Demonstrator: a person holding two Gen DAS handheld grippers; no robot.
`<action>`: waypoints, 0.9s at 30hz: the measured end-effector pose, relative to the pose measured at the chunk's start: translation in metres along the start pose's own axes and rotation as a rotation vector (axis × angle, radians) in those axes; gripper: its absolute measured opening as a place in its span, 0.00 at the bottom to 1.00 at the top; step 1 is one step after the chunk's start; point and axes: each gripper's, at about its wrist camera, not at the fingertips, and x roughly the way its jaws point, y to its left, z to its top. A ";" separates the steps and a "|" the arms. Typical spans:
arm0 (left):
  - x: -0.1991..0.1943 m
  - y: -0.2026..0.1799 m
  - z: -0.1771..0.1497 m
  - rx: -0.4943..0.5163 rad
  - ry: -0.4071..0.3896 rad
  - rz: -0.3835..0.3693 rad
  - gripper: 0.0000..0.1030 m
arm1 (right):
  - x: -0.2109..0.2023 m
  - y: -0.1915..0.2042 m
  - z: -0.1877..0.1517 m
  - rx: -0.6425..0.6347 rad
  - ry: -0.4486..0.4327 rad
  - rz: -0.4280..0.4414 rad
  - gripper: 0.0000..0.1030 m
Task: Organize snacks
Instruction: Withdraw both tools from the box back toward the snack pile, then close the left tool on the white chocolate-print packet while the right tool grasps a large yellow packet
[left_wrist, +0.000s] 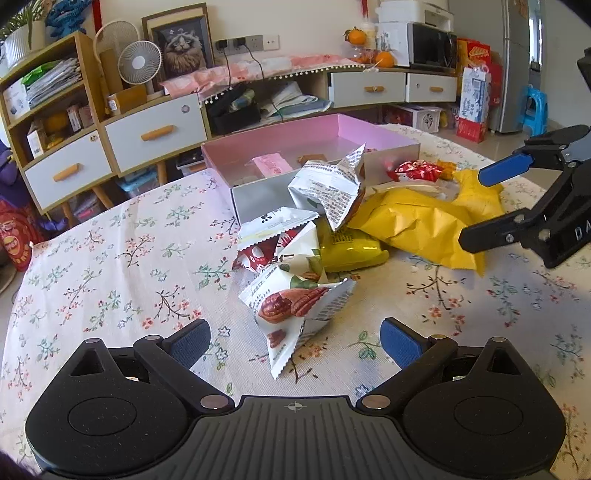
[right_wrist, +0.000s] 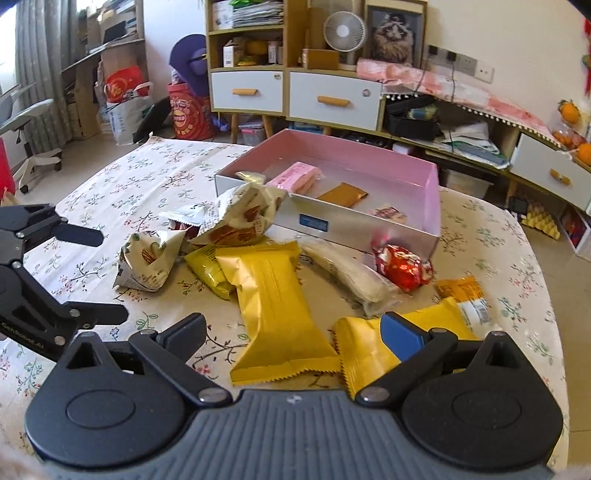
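Note:
A pink-lined box (left_wrist: 280, 133) (right_wrist: 354, 152) stands mid-table with a pink packet (right_wrist: 295, 176) and a brown packet (right_wrist: 343, 194) inside. In front of it lies a heap of snacks: white pecan packets (left_wrist: 295, 302) (right_wrist: 147, 264), a long yellow packet (right_wrist: 273, 314) (left_wrist: 413, 221), a red packet (right_wrist: 402, 267) (left_wrist: 417, 170) and a pale bar (right_wrist: 347, 273). My left gripper (left_wrist: 295, 343) (right_wrist: 112, 275) is open, and the nearest pecan packet lies just ahead of its fingers. My right gripper (right_wrist: 295, 332) (left_wrist: 471, 206) is open over the yellow packets, holding nothing.
The floral tablecloth (left_wrist: 110, 258) is bare on the left side. Another yellow packet (right_wrist: 365, 350) and an orange-white one (right_wrist: 465, 295) lie near the right table edge. White-drawer cabinets (left_wrist: 155, 133) and shelves stand behind the table.

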 end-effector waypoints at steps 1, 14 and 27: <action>0.002 0.000 0.001 -0.001 -0.001 0.001 0.97 | 0.002 0.002 0.000 -0.013 -0.001 -0.004 0.97; 0.027 -0.008 0.008 0.006 0.029 0.023 0.92 | 0.027 0.013 0.005 -0.106 0.033 -0.004 0.89; 0.031 -0.004 0.011 -0.026 0.036 0.029 0.72 | 0.038 0.010 0.003 -0.126 0.065 -0.024 0.78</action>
